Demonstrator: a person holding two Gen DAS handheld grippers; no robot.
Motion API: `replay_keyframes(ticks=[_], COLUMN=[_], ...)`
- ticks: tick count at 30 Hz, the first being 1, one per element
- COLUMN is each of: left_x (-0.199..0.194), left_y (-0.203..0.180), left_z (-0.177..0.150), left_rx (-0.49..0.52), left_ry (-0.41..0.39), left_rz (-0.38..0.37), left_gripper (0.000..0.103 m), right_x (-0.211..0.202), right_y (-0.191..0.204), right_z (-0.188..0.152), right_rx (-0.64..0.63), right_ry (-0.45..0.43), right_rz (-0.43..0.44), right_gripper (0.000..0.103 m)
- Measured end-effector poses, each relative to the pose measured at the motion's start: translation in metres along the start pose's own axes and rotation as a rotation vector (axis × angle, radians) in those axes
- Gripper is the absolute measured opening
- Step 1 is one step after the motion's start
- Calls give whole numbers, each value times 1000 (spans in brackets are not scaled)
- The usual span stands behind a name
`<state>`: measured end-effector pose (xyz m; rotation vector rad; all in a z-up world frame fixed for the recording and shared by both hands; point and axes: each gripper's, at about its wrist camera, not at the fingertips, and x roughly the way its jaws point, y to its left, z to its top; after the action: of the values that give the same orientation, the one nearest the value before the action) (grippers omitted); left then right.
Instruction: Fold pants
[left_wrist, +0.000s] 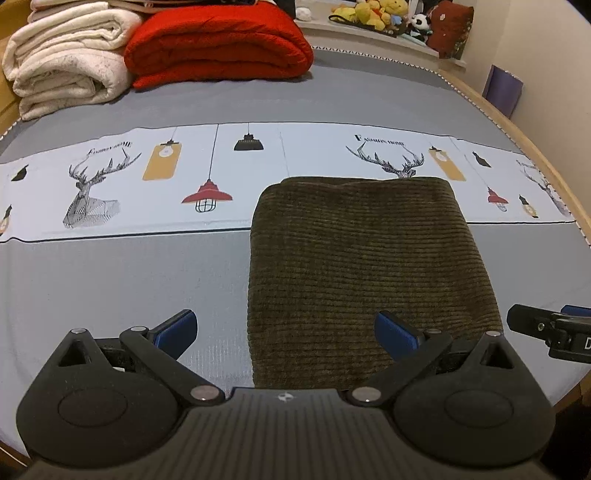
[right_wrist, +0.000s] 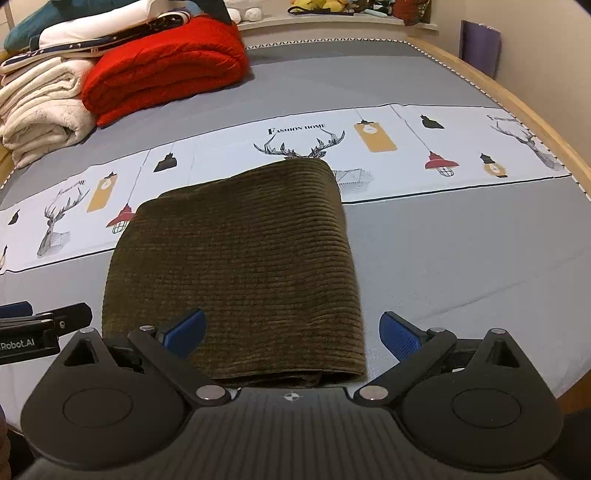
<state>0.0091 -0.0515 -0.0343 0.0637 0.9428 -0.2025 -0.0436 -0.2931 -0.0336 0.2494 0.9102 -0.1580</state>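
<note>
The olive-green corduroy pants (left_wrist: 365, 266) lie folded into a neat rectangle on the grey bed sheet (left_wrist: 129, 280). They also show in the right wrist view (right_wrist: 240, 266). My left gripper (left_wrist: 286, 334) is open and empty, above the near left corner of the pants. My right gripper (right_wrist: 293, 336) is open and empty, above the near right corner. The right gripper's tip shows at the right edge of the left wrist view (left_wrist: 546, 328). The left gripper's tip shows at the left edge of the right wrist view (right_wrist: 44, 325).
A folded red blanket (left_wrist: 218, 44) and cream blankets (left_wrist: 66, 59) are stacked at the far left of the bed. A printed band with deer and lamps (left_wrist: 110, 177) crosses the sheet. Plush toys (left_wrist: 380, 14) sit on the headboard shelf. The wooden bed edge (left_wrist: 524, 136) runs along the right.
</note>
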Motion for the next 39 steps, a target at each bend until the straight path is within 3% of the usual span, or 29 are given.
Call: replay_keyframes(ticks=[39], left_x=[9], left_y=[-6], left_z=[-3], left_rx=[15], left_ry=[36], left_rz=[-20], left_gripper=[102], right_x=[1], right_y=[5], right_z=[1], right_rx=[-12], right_ry=[5], right_rz=[-5], right_gripper=[100])
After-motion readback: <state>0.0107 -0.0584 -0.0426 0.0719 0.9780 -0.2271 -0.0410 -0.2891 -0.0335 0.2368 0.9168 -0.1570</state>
